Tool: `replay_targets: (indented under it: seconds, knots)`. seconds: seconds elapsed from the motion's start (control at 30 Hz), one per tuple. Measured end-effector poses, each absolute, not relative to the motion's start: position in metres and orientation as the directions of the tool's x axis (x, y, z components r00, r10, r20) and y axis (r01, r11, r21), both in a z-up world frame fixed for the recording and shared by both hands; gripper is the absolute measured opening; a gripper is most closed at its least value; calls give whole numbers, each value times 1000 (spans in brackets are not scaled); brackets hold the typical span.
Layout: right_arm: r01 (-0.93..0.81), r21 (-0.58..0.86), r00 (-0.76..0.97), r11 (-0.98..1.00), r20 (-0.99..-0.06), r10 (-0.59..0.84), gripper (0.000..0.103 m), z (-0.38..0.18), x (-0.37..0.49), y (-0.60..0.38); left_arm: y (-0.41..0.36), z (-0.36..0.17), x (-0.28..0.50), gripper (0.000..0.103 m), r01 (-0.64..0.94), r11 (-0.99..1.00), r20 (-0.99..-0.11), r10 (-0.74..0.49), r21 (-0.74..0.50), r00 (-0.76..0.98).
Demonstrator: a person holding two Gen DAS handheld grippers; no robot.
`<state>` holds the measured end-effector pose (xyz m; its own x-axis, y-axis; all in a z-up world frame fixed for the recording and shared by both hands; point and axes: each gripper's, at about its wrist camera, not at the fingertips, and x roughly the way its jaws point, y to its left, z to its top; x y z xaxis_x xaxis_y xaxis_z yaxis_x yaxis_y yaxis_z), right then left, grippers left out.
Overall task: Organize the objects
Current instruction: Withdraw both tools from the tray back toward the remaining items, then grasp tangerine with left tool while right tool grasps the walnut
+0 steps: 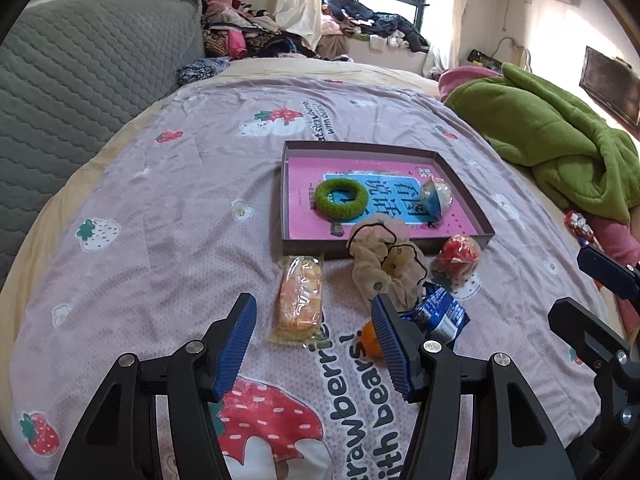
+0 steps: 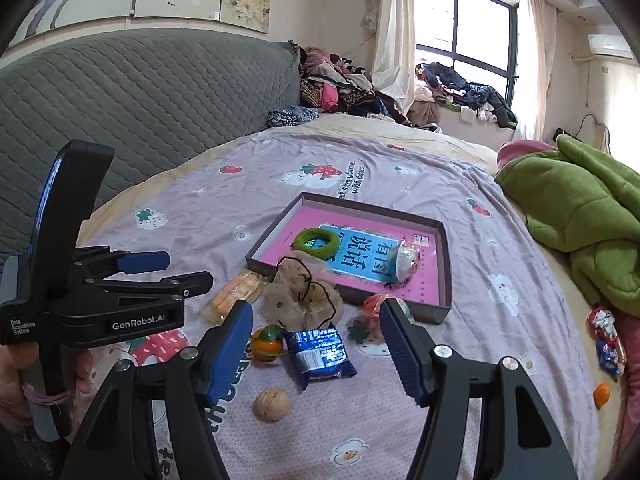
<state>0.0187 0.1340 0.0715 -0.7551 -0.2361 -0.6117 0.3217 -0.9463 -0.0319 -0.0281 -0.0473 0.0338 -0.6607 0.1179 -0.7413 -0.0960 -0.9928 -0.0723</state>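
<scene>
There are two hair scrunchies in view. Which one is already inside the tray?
The green scrunchie lies inside the tray, on the pink book. The beige scrunchie with black edging sits outside, against the tray's near wall, on the bedspread.

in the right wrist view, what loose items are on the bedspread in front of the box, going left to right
Wrapped cake → orange fruit → blue snack packet → red wrapped ball. The scrunchie overlaps several, so it is left out.
</scene>
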Motion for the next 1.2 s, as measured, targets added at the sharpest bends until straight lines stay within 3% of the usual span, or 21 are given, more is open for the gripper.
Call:
replay_targets:
  seconds: [1.2]
  knots:
    - [290, 56, -667, -955, -704, -244, 65, 5, 37, 138, -55, -26, -24, 62, -85, -994, -805, 108, -71, -583]
